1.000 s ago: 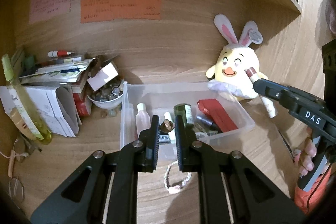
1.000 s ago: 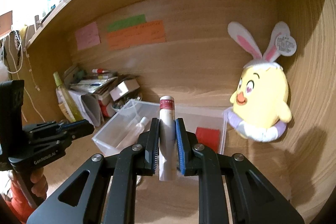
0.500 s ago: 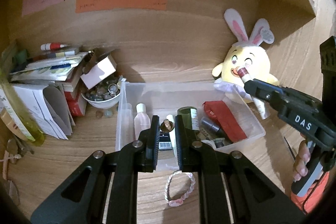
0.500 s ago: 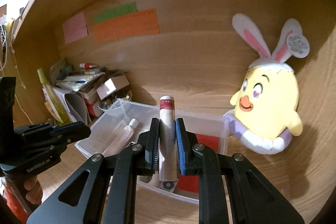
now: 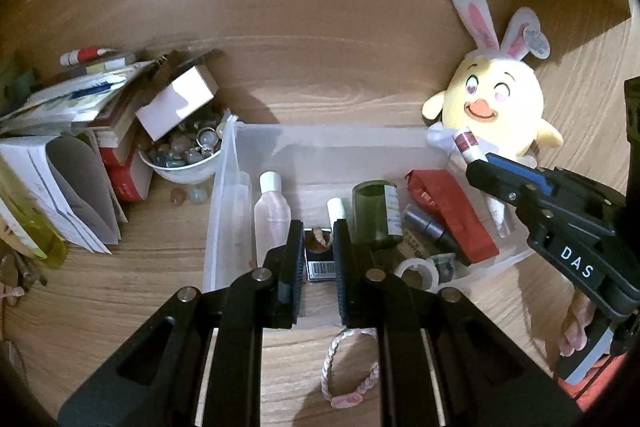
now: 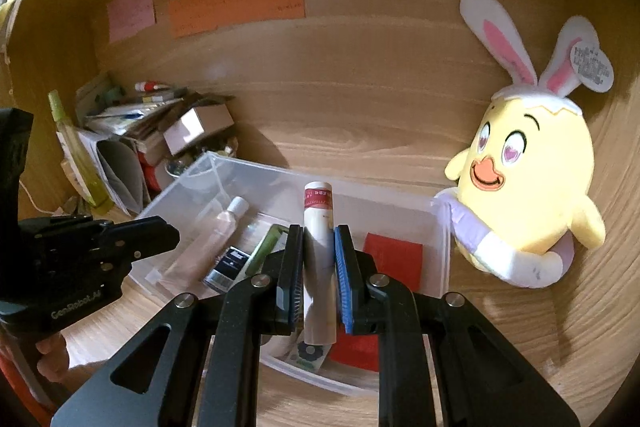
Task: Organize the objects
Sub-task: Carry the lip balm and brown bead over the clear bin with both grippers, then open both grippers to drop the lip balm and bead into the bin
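Observation:
My left gripper [image 5: 319, 223] is shut on a small brown object [image 5: 318, 241] and hovers over the near side of a clear plastic bin [image 5: 320, 133]. The bin holds a pink bottle [image 5: 272, 213], a green bottle [image 5: 376, 213], a red packet [image 5: 448, 215] and a tape roll [image 5: 416, 271]. My right gripper [image 6: 319, 231] is shut on a white tube with a red band [image 6: 318, 201], upright above the bin's [image 6: 280, 173] right part. From the left wrist view the right gripper [image 5: 478, 167] and its tube [image 5: 464, 143] hang by the bin's right wall.
A yellow plush chick with bunny ears [image 6: 528, 179] leans in the right corner. A bowl of stones [image 5: 180, 157], a small box and stacked papers [image 5: 60, 115] crowd the left. A braided bracelet [image 5: 348, 367] lies on the desk before the bin. Paper notes hang on the back wall.
Both grippers have moved forward and down toward the bin, which now looks larger and closer. The tube has come over the bin. Both grips are unchanged.

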`<state>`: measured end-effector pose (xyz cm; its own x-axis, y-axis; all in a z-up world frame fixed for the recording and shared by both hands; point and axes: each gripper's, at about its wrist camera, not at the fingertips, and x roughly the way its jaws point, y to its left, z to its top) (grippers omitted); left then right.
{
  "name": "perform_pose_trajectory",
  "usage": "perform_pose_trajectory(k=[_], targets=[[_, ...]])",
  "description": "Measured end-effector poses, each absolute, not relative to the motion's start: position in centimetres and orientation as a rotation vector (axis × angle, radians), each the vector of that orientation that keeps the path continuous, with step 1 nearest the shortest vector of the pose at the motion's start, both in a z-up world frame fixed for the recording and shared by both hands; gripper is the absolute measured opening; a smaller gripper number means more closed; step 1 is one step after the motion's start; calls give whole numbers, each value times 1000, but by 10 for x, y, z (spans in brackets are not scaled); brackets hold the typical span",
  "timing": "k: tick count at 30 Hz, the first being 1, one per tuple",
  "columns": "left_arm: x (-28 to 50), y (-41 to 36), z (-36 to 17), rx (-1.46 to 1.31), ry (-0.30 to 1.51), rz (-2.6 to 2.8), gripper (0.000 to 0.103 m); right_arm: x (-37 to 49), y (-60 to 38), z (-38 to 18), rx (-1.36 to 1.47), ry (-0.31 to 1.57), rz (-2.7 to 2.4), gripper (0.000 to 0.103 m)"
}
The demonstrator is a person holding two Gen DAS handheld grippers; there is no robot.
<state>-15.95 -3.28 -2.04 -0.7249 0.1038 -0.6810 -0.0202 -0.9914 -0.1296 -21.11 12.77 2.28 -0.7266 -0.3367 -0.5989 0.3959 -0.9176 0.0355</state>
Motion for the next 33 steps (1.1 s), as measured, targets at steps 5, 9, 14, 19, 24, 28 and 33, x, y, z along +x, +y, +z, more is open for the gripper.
perform_pose_trajectory(k=[5,9,14,19,24,28,33], targets=[[-164,-29,-28,-1160,-157,2830,13,-215,128,15,909,174,-2609,14],[-165,-25,-31,-1171,-137,2821,13,-218,125,9,934,207,-2607,14],[-168,-25,-34,-1186,-142,2805,13,-222,120,2,960,234,-2597,14],[-169,-24,-36,-1194,-145,2796,13,-225,116,-4,986,250,-2590,14],[-167,-23,-35,-1184,-136,2797,13,-226,112,-8,998,270,-2589,14],[-164,-23,-34,-1172,-135,2804,22,-227,109,-10,1008,293,-2599,14],[-158,-23,-28,-1140,-137,2813,26,-226,109,-9,1009,308,-2607,30]])
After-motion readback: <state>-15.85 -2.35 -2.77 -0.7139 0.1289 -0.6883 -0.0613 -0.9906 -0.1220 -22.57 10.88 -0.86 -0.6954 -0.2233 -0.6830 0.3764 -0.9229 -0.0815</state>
